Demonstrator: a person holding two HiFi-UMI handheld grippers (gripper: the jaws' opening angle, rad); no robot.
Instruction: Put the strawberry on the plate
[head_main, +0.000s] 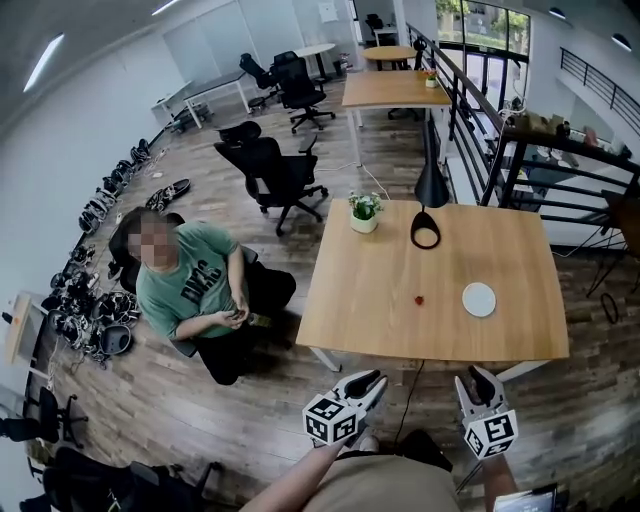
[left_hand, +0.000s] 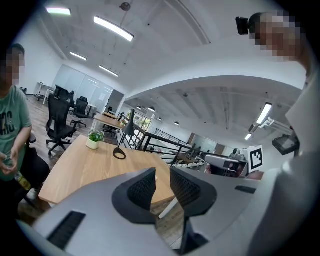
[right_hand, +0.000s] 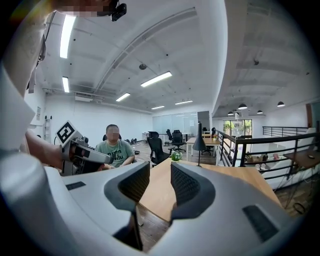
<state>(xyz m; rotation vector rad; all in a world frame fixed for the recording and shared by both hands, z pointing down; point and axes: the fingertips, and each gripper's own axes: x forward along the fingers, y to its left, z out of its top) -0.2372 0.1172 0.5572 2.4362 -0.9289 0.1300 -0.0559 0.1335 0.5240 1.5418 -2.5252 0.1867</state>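
Left gripper (head_main: 374, 380) and right gripper (head_main: 479, 376) hover short of the tabletop (head_main: 360, 295), jaws slightly apart and empty, while the strawberry (head_main: 419, 298) lies near the plate (head_main: 479, 299).

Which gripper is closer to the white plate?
Right. The right gripper sits off the near edge of the table, directly in line with the plate; the left gripper is off that edge, farther left.

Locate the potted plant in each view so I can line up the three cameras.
Head view: potted plant just above centre.
Left gripper view: potted plant at left, mid-height.
Right gripper view: potted plant at centre, just above the gap between the jaws.
Shared landmark: black desk lamp, right of the potted plant in all three.
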